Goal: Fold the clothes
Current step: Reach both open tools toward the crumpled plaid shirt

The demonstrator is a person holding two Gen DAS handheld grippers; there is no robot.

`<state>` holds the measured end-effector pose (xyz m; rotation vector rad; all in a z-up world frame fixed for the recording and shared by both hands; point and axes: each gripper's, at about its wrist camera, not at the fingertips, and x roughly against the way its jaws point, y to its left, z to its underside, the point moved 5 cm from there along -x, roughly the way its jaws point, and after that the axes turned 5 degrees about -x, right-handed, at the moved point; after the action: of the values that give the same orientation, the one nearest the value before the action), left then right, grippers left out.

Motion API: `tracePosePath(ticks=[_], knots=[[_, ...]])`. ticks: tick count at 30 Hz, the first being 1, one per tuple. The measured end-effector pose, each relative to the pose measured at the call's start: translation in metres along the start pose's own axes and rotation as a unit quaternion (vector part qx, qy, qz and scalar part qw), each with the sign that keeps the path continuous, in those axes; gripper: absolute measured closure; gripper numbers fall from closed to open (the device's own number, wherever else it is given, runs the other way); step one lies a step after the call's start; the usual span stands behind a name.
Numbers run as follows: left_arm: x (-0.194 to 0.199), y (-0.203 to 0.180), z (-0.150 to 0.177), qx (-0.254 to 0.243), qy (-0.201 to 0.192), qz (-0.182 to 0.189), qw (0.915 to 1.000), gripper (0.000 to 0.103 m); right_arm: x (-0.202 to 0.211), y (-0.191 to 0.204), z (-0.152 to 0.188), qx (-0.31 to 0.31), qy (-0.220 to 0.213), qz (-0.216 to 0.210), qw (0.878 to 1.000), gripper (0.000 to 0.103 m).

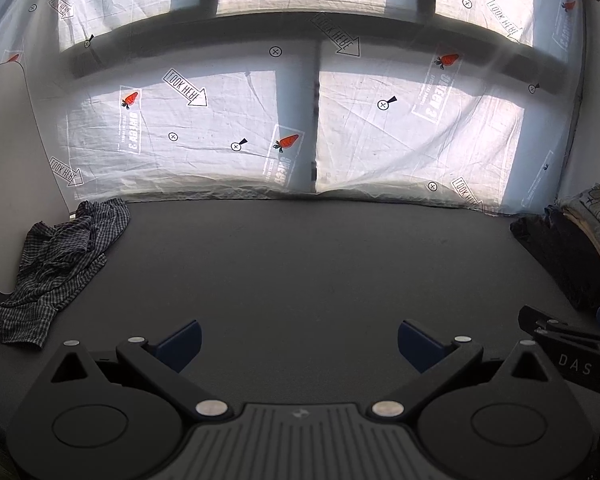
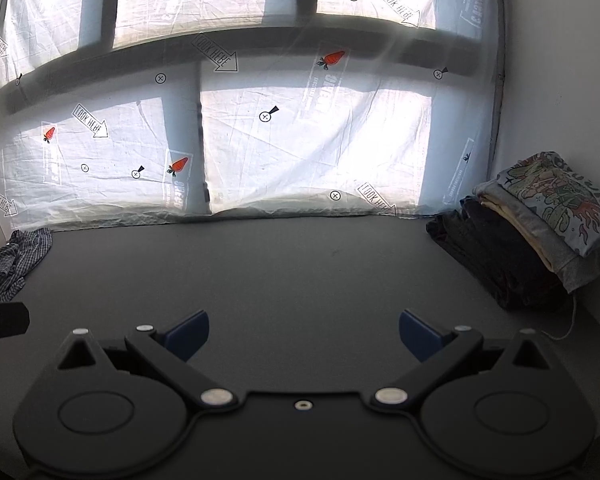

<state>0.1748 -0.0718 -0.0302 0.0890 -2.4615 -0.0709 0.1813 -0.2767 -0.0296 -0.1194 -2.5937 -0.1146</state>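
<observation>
A crumpled black-and-white checked garment (image 1: 62,264) lies at the far left of the dark table (image 1: 300,272); it also shows at the left edge of the right wrist view (image 2: 14,260). My left gripper (image 1: 298,342) is open and empty over the table's near middle, well right of the garment. My right gripper (image 2: 304,334) is open and empty, also over the near middle. A stack of folded clothes (image 2: 532,232), with a printed shirt on top, sits at the far right; it also shows in the left wrist view (image 1: 580,240).
A white printed sheet (image 1: 300,120) hangs over the window behind the table. A white board (image 1: 8,152) leans at the left. A white wall (image 2: 560,80) stands at the right. The right gripper's body (image 1: 568,352) shows at the left view's right edge.
</observation>
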Motion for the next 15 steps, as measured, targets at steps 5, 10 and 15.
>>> tracePosePath(ticks=[5,10,15], knots=[[-0.024,0.022,0.009,0.042,0.06,-0.007,0.9973,0.0,-0.024,0.019,0.001,0.011,0.006,-0.017,1.0,0.0],[-0.048,0.063,0.01,0.097,0.1,-0.023,0.99,0.0,-0.049,0.055,-0.003,0.015,0.026,-0.043,0.999,0.001],[-0.085,0.116,0.011,0.164,0.132,-0.015,0.9775,0.0,-0.082,0.095,-0.003,-0.01,0.062,-0.07,0.996,0.002]])
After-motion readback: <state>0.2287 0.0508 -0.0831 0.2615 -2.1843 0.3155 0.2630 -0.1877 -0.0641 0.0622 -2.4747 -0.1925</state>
